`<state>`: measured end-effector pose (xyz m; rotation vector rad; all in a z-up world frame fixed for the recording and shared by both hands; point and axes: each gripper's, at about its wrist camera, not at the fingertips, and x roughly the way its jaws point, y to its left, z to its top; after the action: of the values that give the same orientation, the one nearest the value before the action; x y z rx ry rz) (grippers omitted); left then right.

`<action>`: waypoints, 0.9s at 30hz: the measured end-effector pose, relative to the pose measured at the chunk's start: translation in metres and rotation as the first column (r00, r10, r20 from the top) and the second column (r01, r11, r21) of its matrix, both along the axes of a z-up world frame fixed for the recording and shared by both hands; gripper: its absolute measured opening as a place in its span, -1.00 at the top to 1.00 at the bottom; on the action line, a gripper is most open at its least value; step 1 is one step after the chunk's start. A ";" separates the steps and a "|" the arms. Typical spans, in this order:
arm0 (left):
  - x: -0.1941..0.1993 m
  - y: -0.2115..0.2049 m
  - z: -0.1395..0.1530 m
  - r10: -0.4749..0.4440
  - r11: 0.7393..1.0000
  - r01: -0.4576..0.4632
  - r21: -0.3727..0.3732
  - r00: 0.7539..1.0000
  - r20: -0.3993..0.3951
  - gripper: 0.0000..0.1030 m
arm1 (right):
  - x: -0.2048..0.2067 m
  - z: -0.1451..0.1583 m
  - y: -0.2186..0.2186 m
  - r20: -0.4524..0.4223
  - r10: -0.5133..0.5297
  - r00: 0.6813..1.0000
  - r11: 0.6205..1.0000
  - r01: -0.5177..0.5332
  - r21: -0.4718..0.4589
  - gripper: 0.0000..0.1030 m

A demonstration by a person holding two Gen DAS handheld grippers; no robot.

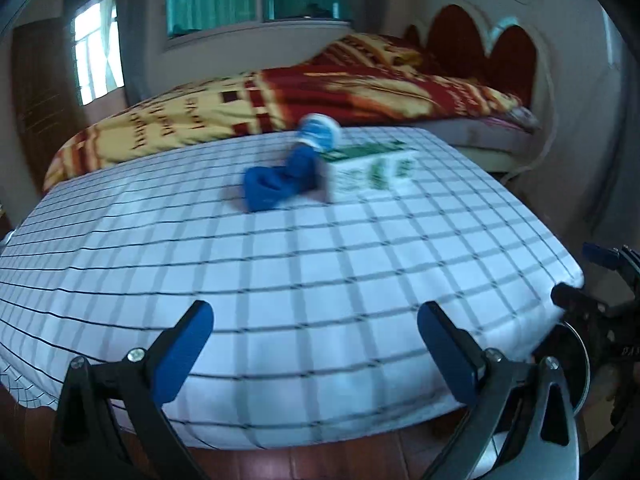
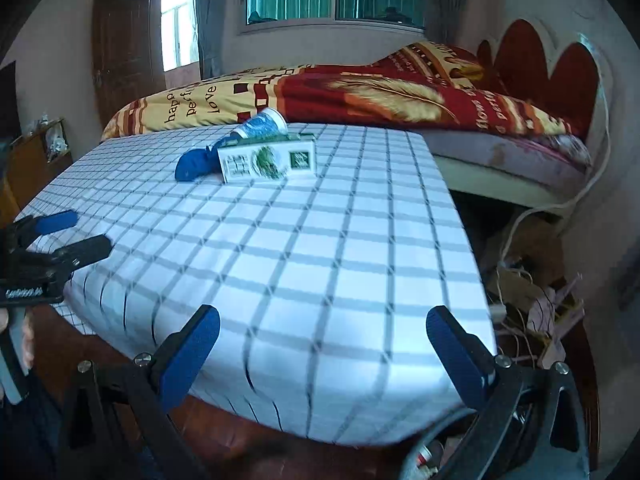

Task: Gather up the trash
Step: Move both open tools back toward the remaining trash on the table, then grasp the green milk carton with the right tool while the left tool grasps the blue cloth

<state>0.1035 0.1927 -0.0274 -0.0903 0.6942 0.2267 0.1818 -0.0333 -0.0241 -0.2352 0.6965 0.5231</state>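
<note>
Checked tablecloth (image 2: 320,260) ahead; carton (image 2: 267,159), cup (image 2: 262,124), blue wad (image 2: 196,165) beside it — uncollected; my left gripper (image 1: 314,354) and right gripper (image 2: 322,356) gape wide, empty.

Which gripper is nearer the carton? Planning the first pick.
Hard to call. Left gripper and right gripper both hover open at the table's near edge, far from the carton.

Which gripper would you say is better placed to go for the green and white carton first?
Probably the right gripper: the carton lies nearly straight ahead of its open jaws. The left gripper, also open, has it further off to its right.
</note>
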 end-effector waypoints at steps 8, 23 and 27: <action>0.018 0.059 0.000 0.086 0.996 -0.086 -0.003 0.996 0.014 -0.98 | 0.056 0.011 0.085 -0.019 0.018 1.000 0.999 -0.017 0.046 -1.00; 0.076 0.093 -0.022 0.071 0.996 -0.073 -0.059 0.997 -0.029 -0.98 | 0.164 -0.023 0.206 -0.166 -0.014 0.986 0.998 0.024 0.058 -1.00; 0.083 0.098 -0.027 0.065 0.995 -0.068 -0.072 0.997 -0.042 -0.98 | 0.174 -0.028 0.198 -0.164 -0.040 0.986 0.999 0.041 0.007 -1.00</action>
<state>0.1868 0.2904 -0.0547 -0.1794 0.7392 0.2676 0.3560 0.1650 -0.0523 -0.1692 0.8568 0.5107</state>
